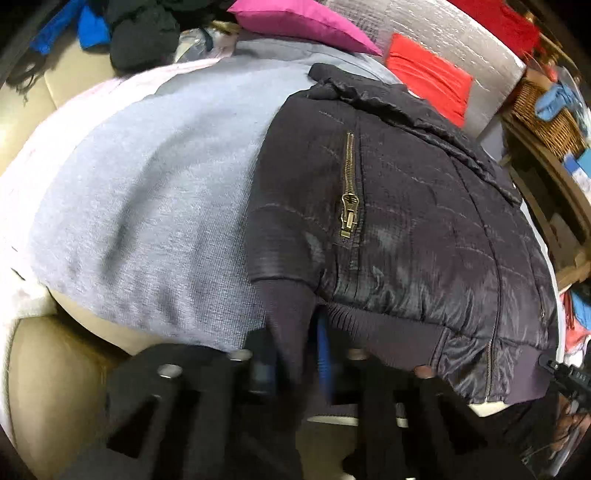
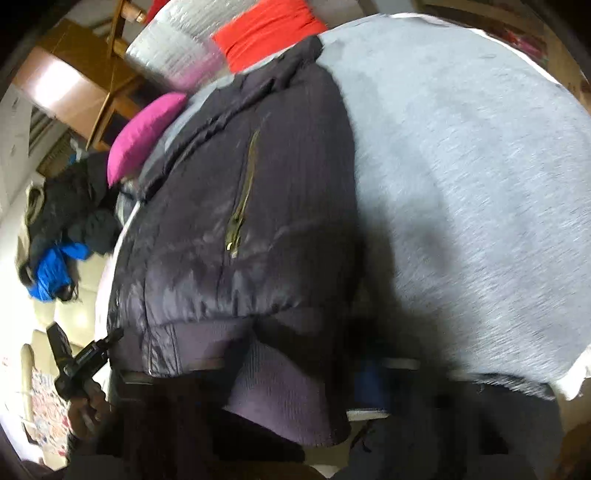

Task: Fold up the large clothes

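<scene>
Jacket (image 1: 406,221), dark and puffy with a quilted shell, lies spread across a grey blanket (image 1: 147,221) that covers a cream-coloured sofa (image 1: 55,387); its collar points away from the cameras and its ribbed hem sits at the near edge. A brass pocket zipper (image 1: 349,192) runs down its front panel. In the left wrist view the left tool (image 1: 295,365) is closed on the jacket's ribbed knit cuff (image 1: 288,314), the dark fabric pinched between its two fingers with a strip of blue padding showing beside it. In the right wrist view the right tool (image 2: 291,387) is likewise clamped on ribbed knit fabric at the hem (image 2: 273,384), which bunches up between its fingers; the picture there is dark and blurred, so the pads themselves are hard to make out. The left tool also shows at the lower left of the right wrist view, held in a hand (image 2: 86,406), just beside the jacket's hem corner. Beyond the collar rest a pink cushion (image 1: 306,22) and a red cushion (image 1: 428,74), the red one leaning on a silvery quilted cushion (image 1: 461,48). A heap of dark and blue clothes (image 1: 110,29) lies farther along the sofa, and a wicker basket (image 1: 546,110) stands off to one side.
</scene>
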The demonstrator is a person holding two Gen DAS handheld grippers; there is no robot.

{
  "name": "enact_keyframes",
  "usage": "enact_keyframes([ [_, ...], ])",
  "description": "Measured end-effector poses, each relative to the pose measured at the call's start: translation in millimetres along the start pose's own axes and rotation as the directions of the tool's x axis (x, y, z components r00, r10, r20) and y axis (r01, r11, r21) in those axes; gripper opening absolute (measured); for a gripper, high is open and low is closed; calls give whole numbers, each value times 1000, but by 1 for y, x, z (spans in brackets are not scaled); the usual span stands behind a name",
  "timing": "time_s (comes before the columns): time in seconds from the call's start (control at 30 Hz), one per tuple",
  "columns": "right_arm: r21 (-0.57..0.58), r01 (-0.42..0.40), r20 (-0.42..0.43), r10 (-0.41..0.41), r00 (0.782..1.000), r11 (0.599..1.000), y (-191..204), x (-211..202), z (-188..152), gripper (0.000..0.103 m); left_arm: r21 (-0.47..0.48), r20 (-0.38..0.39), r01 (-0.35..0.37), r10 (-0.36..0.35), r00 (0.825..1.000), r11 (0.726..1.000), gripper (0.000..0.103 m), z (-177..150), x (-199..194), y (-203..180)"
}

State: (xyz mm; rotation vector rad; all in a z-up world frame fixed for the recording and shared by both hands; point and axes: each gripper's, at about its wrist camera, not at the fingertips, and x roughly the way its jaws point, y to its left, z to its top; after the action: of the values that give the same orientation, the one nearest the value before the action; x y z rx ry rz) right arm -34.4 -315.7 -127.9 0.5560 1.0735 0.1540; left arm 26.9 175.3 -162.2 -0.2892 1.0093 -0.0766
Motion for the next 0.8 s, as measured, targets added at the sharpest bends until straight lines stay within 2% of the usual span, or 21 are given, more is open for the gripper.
enact_keyframes([
  [0.03, -7, -3, 2, 3, 1000, 1000, 1, -1, -1, 13, -10, -1, 15, -15, 1000, 1000, 12, 1, -3, 3],
  [0.23, -13, -71, 29, 71, 997, 997, 5, -28, -3, 12, -1, 62, 60, -60, 996, 998, 10, -7, -48, 10],
  [0.37, -13, -97, 27, 97, 995, 995, 3, -40, -11, 11, -22, 67, 93, -91, 994, 995, 10, -16, -66, 19],
  [0.6, 12, -152, 37, 151, 988, 988, -4, -61, -23, 11, -24, 87, 132, -130, 988, 991, 10, -14, -80, 22],
  [0.8, 4, -163, 45, 162, 986, 987, -3, -70, -26, 11, -16, 85, 134, -132, 988, 991, 10, -7, -75, 16],
])
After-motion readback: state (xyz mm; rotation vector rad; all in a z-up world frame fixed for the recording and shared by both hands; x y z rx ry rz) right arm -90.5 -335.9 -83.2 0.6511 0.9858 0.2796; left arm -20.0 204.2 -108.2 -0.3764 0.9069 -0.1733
